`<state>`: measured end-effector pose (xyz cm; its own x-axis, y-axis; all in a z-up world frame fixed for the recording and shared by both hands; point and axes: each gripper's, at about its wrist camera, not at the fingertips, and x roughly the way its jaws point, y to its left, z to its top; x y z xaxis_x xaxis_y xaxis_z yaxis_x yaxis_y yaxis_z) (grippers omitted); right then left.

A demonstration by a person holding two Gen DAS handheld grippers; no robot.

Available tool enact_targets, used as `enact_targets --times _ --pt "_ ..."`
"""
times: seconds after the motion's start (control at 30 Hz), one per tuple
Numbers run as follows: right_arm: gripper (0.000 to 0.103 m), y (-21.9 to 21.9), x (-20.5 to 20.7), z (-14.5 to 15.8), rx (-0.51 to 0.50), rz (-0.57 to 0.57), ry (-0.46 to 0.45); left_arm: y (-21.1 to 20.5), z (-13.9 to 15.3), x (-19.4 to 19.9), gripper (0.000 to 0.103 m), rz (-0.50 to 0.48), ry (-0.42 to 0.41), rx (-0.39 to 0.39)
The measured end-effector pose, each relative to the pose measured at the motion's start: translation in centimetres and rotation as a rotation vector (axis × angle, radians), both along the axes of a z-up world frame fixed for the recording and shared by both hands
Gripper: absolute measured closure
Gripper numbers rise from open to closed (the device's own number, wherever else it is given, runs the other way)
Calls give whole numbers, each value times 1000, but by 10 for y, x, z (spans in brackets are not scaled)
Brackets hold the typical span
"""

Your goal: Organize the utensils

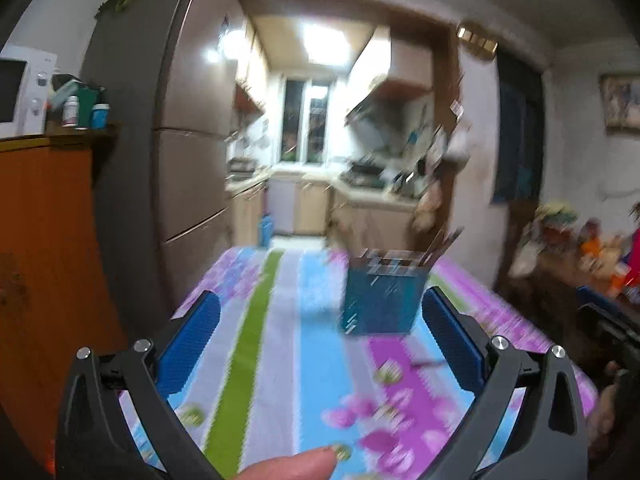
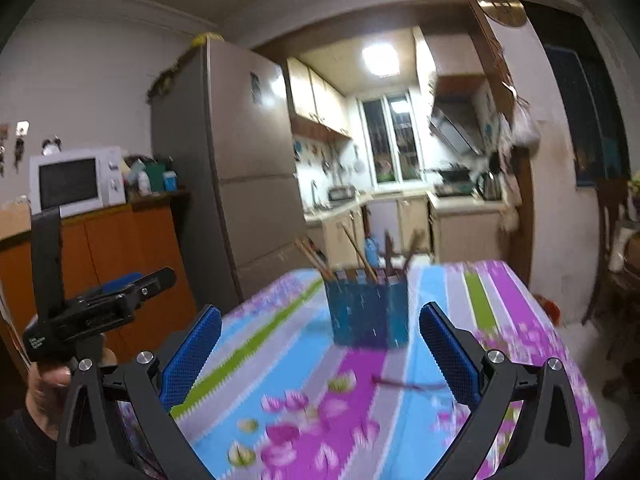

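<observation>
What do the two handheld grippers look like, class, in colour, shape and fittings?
Both the left gripper and right gripper have black, angular, cut-out frames with silver round bolts. Their fingers carry flat blue pads with a fine dotted texture. The left gripper's black handle bears a small white label. A dark sleeve shows.

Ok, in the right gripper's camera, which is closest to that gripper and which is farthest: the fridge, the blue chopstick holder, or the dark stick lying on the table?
1. Dark stick: lying on the tablecloth, just ahead of the right gripper.
2. Blue chopstick holder: standing mid-table, behind the stick.
3. Fridge: past the table's far edge, to the left.
</observation>
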<state>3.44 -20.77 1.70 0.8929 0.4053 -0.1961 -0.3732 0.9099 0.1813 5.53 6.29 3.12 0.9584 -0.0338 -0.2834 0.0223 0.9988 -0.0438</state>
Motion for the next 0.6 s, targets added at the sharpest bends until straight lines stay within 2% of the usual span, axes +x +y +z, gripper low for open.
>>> enact_targets --times 0.1,0.27,0.43,0.6 --pt "4 6 -13 -15 -49 -76 13 -10 -11 -6 5 -9 4 24" --pt "4 6 -37 -32 -84 -173 -54 -24 -26 -36 5 9 -106 65" --pt "4 7 -36 -38 -77 -173 -47 -28 -34 -52 5 4 -138 68" --pt "4 5 -39 -35 -82 -199 -67 -28 -30 -63 5 8 -153 67"
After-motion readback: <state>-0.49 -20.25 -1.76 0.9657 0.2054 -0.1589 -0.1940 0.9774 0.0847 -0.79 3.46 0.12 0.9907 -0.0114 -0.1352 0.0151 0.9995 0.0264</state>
